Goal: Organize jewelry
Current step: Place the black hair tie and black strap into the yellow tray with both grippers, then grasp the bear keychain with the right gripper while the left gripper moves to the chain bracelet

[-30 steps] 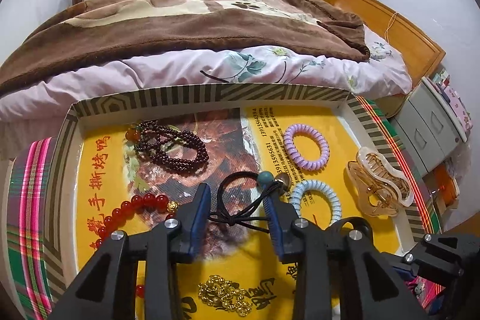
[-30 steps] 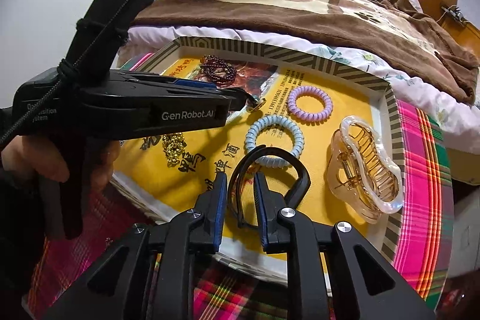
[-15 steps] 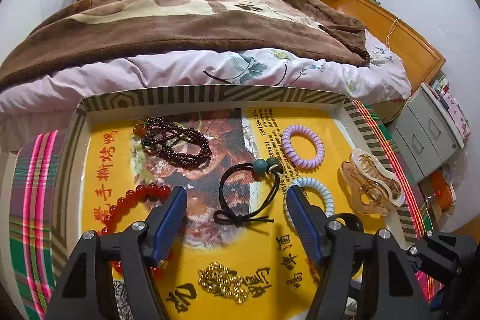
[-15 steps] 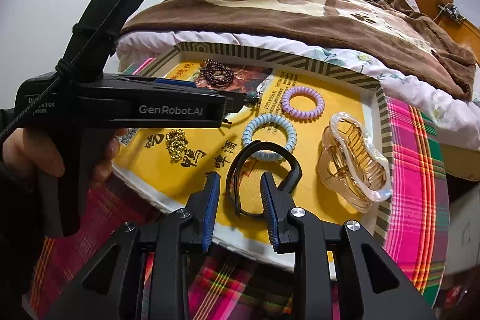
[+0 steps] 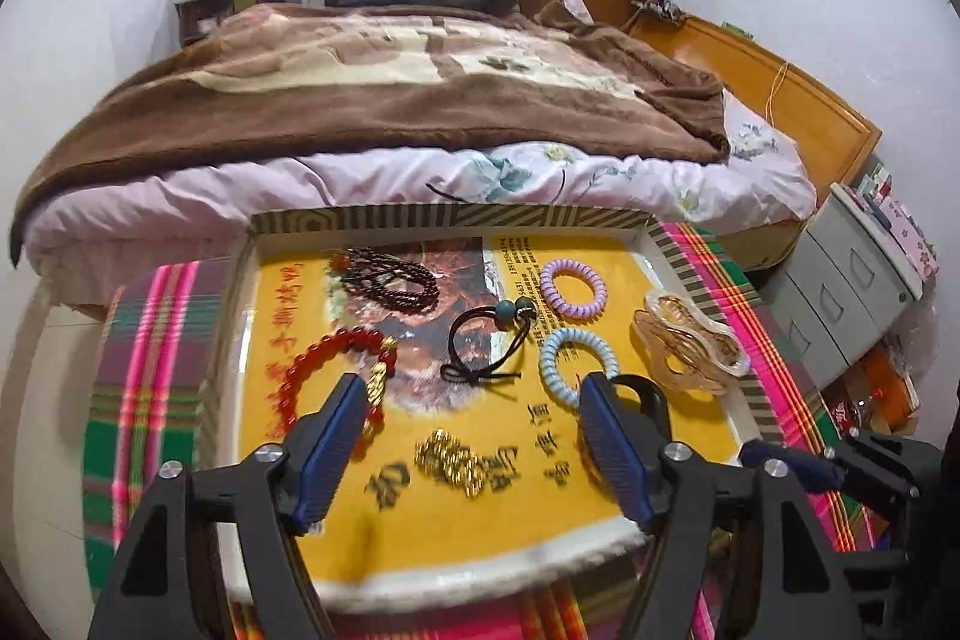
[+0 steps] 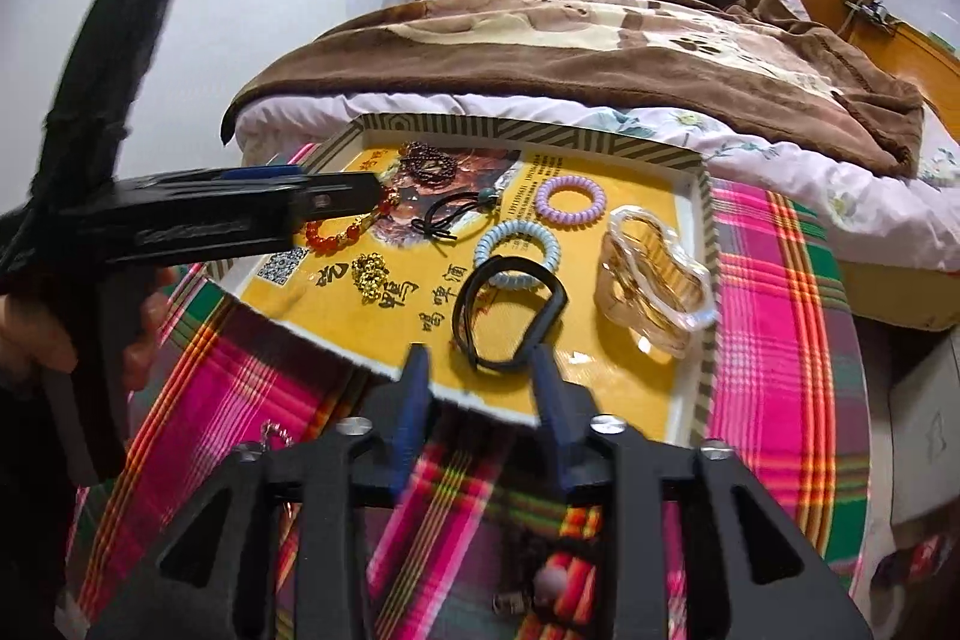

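Observation:
A yellow box lid [image 5: 456, 532] [image 6: 606, 394] serves as a tray on a plaid cloth. In it lie a dark bead bracelet [image 5: 393, 277], a red bead bracelet [image 5: 324, 358], a black hair tie with beads [image 5: 489, 340] [image 6: 456, 214], a gold chain [image 5: 450, 457] [image 6: 369, 274], purple [image 5: 573, 287] and blue [image 5: 577, 357] coil ties, a clear hair claw [image 5: 690, 346] [image 6: 657, 274] and a black band [image 6: 510, 313]. My left gripper [image 5: 474, 400] is open and empty above the tray's near edge. My right gripper [image 6: 480, 355] is open, just short of the black band.
A bed with a brown blanket [image 5: 384, 100] runs behind the tray. Grey drawers [image 5: 852, 280] stand at the right. The left gripper's body [image 6: 180, 220] and the hand holding it fill the left of the right wrist view. Small trinkets [image 6: 540, 586] lie on the plaid cloth [image 6: 780, 352].
My left gripper let go of the black hair tie, opened wide and drew back toward the tray's near edge. My right gripper opened off the black band and backed away.

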Demonstrator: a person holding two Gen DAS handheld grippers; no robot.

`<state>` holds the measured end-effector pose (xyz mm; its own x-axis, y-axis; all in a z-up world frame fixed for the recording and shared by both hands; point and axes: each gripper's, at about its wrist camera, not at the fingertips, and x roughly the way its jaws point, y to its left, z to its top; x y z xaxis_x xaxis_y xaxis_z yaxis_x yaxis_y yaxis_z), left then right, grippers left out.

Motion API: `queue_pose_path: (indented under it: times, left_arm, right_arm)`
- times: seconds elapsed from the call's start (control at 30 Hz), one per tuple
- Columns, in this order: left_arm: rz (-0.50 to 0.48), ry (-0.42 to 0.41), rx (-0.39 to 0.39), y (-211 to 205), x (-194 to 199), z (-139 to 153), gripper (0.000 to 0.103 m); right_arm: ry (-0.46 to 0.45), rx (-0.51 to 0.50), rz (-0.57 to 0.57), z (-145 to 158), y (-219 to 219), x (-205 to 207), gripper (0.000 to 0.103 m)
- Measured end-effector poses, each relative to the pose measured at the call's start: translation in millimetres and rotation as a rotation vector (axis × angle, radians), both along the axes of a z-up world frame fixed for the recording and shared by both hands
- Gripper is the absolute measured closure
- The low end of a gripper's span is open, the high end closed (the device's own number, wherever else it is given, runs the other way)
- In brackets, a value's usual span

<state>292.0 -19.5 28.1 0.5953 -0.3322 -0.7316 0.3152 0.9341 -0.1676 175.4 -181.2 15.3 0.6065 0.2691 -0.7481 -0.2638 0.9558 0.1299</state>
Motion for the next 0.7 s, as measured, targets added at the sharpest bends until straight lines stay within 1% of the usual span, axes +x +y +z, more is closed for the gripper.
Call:
queue_pose_path:
  times: [0.03, 0.17, 0.23, 0.37, 0.5, 0.6, 0.7]
  left_arm:
    - [0.002, -0.012, 0.002, 2, -9, 4, 0.026]
    - [0.000, -0.033, 0.002, 5, -37, 12, 0.026]
    - [-0.001, -0.027, -0.005, 7, -50, 12, 0.026]
    - [0.012, -0.041, -0.010, 16, -79, 12, 0.026]
    - [0.030, -0.064, -0.004, 26, -104, 10, 0.025]
    - [0.047, -0.083, -0.002, 32, -121, 8, 0.024]
    - [0.050, -0.074, -0.024, 39, -136, 2, 0.023]
  right_arm:
    - [-0.004, 0.009, -0.004, 2, -3, -5, 0.057]
    - [-0.011, 0.015, -0.027, 6, -9, -19, 0.057]
    - [-0.017, 0.019, -0.037, 7, -14, -28, 0.057]
    - [-0.022, 0.012, -0.061, 7, -26, -46, 0.057]
    - [0.000, 0.044, -0.092, -1, -46, -64, 0.057]
    - [0.013, 0.040, -0.125, -12, -59, -76, 0.057]
    - [0.036, 0.041, -0.144, -25, -70, -85, 0.057]
